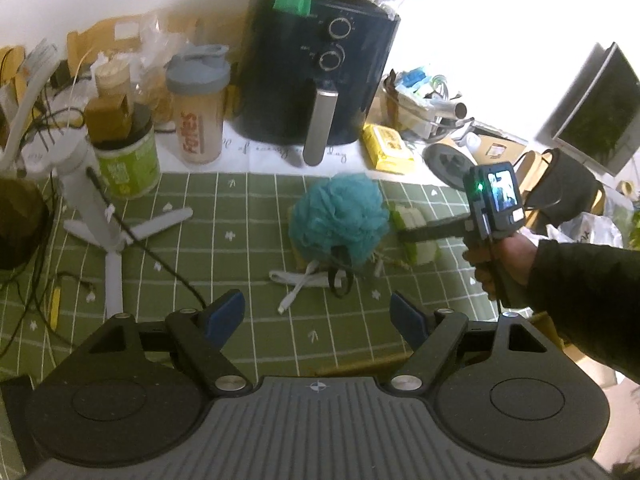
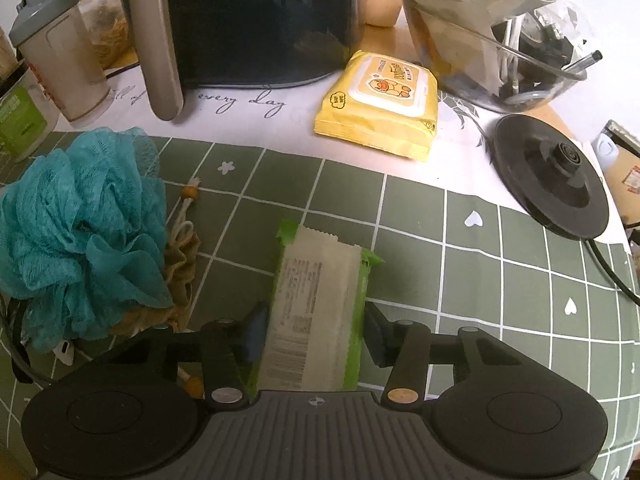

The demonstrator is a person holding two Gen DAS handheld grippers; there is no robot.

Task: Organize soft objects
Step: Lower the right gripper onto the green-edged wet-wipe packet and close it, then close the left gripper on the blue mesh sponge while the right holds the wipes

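A teal mesh bath pouf [image 1: 338, 218] [image 2: 86, 236] lies on the green checked cloth [image 1: 240, 240], partly over a tan drawstring pouch [image 2: 180, 264]. A green-and-white wipes pack [image 2: 316, 308] [image 1: 414, 226] lies to its right. My right gripper [image 2: 314, 334] straddles this pack, its blue pads at both sides of the pack; it also shows in the left wrist view [image 1: 416, 234]. My left gripper [image 1: 316, 318] is open and empty, above the cloth in front of the pouf. A yellow wipes pack [image 2: 380, 104] [image 1: 386, 148] lies behind.
A dark air fryer [image 1: 316, 68] stands at the back centre with a shaker bottle [image 1: 198, 108] and green tub [image 1: 126, 164] to its left. A white tripod [image 1: 100, 216], a white cable [image 1: 304, 280], a kettle base [image 2: 550, 182] and a glass bowl of clutter [image 2: 492, 32] surround the work area.
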